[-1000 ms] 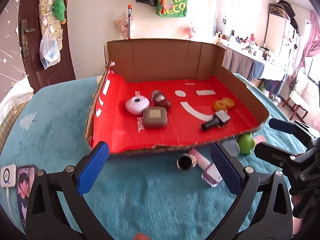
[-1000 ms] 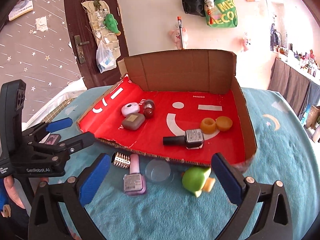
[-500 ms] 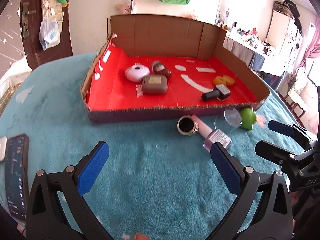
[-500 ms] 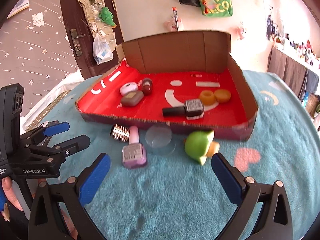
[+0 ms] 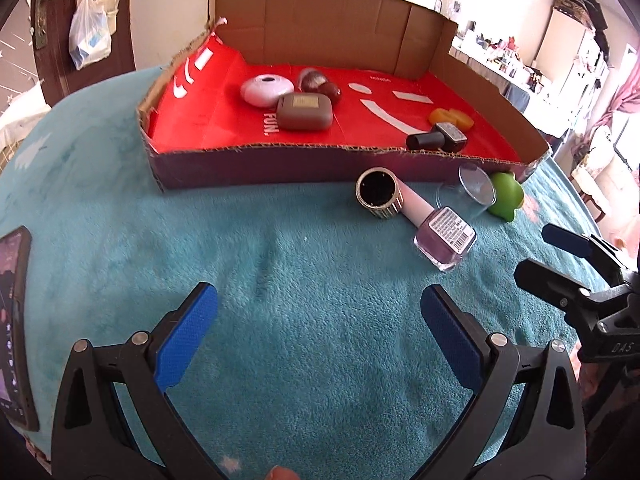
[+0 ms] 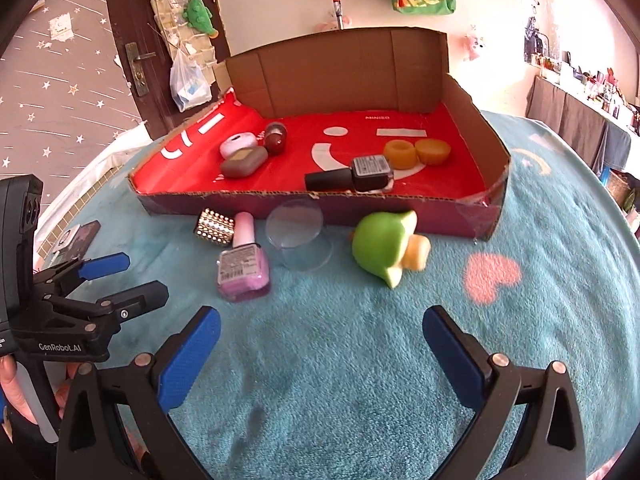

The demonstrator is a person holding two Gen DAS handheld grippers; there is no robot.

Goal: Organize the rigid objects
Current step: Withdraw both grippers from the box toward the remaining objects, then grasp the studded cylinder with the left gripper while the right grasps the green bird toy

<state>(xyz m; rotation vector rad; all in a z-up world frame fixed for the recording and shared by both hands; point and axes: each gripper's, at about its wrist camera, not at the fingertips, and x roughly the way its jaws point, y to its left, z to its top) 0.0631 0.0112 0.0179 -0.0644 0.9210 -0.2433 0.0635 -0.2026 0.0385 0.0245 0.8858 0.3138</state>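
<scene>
Four items lay outside the box [image 6: 484, 216] along its near wall, the polish [image 6: 243, 265] nearest, and you held both grippers [image 5: 318, 330] [image 6: 320, 344] spread and empty, likely choosing a pick.

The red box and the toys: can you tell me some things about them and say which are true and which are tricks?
1. The pink nail polish bottle lies on the blanket, outside the red box. True.
2. The green toy is inside the box. False: it lies on the blanket in front of it.
3. The dark nail polish bottle lies in the box. True.
4. The right gripper holds the clear cup. False: it is open and empty.
5. The left gripper is open. True.
</scene>
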